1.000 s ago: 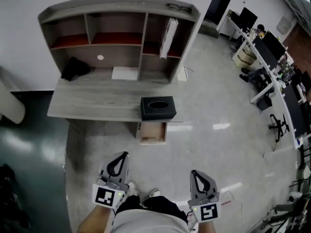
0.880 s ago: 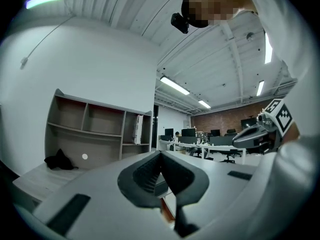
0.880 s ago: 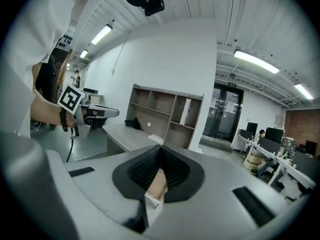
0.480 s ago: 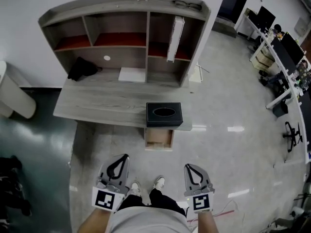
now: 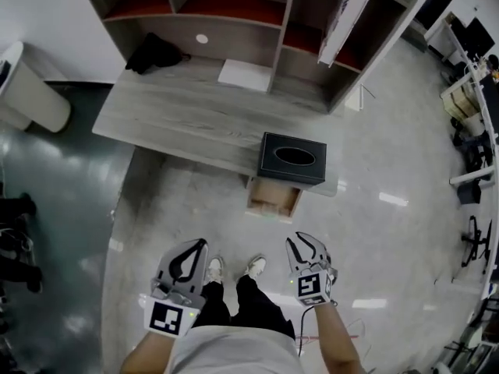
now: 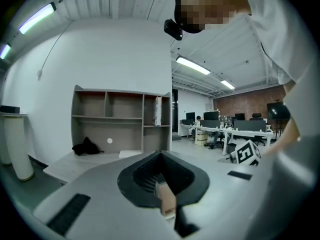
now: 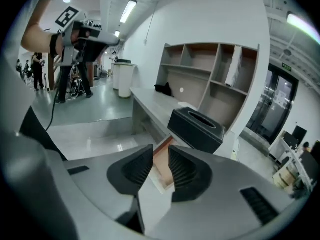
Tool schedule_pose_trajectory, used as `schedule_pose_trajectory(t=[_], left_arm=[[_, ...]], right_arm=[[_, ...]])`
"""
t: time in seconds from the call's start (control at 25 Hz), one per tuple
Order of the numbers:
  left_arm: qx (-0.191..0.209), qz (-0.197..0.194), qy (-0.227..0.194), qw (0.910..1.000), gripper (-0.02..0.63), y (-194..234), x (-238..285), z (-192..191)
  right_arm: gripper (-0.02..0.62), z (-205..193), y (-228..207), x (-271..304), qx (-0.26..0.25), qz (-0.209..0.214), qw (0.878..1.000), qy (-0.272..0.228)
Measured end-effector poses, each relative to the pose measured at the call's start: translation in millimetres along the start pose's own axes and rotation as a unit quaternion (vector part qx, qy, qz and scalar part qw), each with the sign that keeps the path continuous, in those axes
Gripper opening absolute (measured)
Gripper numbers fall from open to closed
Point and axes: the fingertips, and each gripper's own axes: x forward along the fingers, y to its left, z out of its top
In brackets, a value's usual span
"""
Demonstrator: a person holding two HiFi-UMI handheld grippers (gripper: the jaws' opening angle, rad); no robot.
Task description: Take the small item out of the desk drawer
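Observation:
A grey desk [image 5: 179, 123] with a shelf hutch stands ahead. On its front right corner sits a black tissue box [image 5: 292, 158]. Beneath the box a wooden drawer [image 5: 273, 199] is pulled out; I cannot make out what lies in it. Both grippers hang over the floor, well short of the drawer. My left gripper [image 5: 200, 245] is shut and holds nothing. My right gripper [image 5: 306, 242] has its jaws opening with nothing between them. In the right gripper view the drawer [image 7: 160, 170] shows through the gap of the right gripper [image 7: 161, 148], below the tissue box [image 7: 196, 129].
A white bin [image 5: 27, 88] stands left of the desk. On the desk lie a black cloth [image 5: 156, 51] and a white sheet [image 5: 244, 75]. Office desks and chairs [image 5: 475, 170] fill the far right. The person's shoes [image 5: 234, 267] are on the glossy floor between the grippers.
The person has walked closer, so the desk and drawer are nearer and larger. The right gripper's jaws have parted; the left gripper stays shut.

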Motion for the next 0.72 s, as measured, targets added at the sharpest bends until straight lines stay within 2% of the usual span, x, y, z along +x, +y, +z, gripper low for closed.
schedule_pose_trajectory(t=[0.28, 0.72], left_arm=[[-0.027, 0.047, 0.052, 0.9972, 0.017, 9, -27, -54], [-0.051, 0.093, 0.097, 0.9896, 0.017, 23, -48, -100]], right_arm=[[0.16, -64, 23, 96, -0.067, 0.061, 0.993, 0.071], [0.213, -137, 55, 196, -0.153, 0.141, 0.964, 0.164]])
